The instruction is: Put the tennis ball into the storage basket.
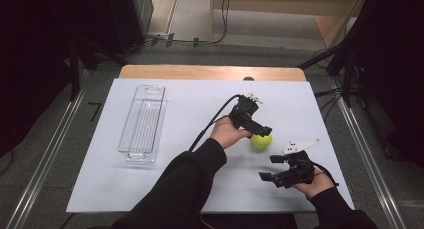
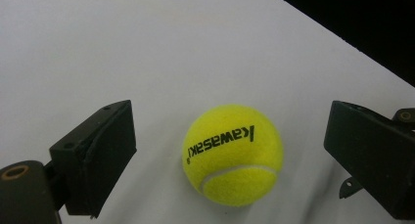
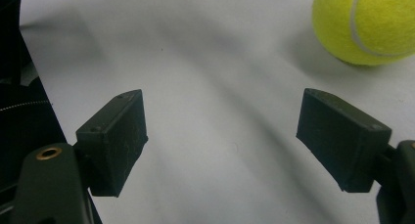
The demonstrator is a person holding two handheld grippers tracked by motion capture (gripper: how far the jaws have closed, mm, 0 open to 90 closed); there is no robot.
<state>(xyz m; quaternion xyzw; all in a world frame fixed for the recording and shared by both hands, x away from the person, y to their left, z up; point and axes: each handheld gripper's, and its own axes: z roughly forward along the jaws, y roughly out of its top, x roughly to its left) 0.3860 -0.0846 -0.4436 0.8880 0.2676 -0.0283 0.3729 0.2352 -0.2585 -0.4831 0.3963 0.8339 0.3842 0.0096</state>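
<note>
A yellow tennis ball [image 1: 261, 140] with black lettering lies on the white table cover [image 1: 190, 94], right of centre. My left gripper [image 1: 264, 131] reaches over it from the left, held in a hand with a black sleeve. In the left gripper view the ball [image 2: 232, 153] sits between the two black jaws of my left gripper [image 2: 230, 111], with clear gaps on both sides, so that gripper is open. My right gripper [image 1: 270, 167] hovers near the front right, below the ball. Its jaws stand wide open around bare cover [image 3: 224, 99], and the ball [image 3: 364, 23] lies beyond them at the upper right.
A clear plastic tray [image 1: 142, 121] stands lengthwise at the left of the cover, with nothing in it. A cable runs from the left gripper across the middle of the table. The cover's right edge lies close to the right hand.
</note>
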